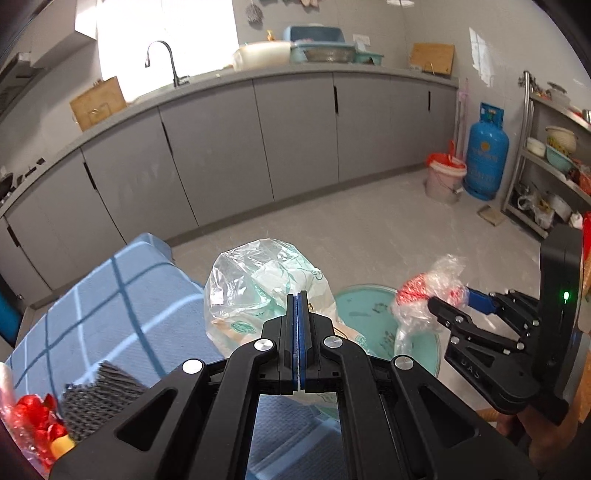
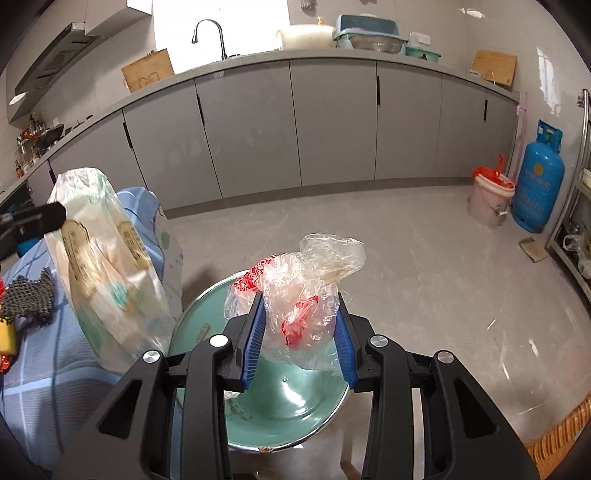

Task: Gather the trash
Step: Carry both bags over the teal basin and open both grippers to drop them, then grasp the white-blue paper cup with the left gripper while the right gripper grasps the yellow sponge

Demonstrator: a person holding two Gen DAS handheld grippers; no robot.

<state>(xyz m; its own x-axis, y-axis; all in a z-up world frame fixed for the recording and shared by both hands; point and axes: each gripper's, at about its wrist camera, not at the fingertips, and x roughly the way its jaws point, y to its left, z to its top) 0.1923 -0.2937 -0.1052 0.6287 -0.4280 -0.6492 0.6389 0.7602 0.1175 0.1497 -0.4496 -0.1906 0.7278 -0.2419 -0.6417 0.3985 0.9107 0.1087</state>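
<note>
Only the right wrist view shows the right hand-held gripper (image 2: 300, 334) half-closed around a crumpled wrapper (image 2: 303, 295) above the teal basin (image 2: 295, 402); the left hand-held gripper (image 1: 300, 332), fully closed, apparently pinches a clear bag (image 1: 255, 291).

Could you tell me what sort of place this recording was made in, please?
Most likely a home kitchen. A long grey counter with cabinet doors below carries a sink tap, a range hood hangs over cookware at the far left, and a blue gas cylinder stands on the floor.
</note>
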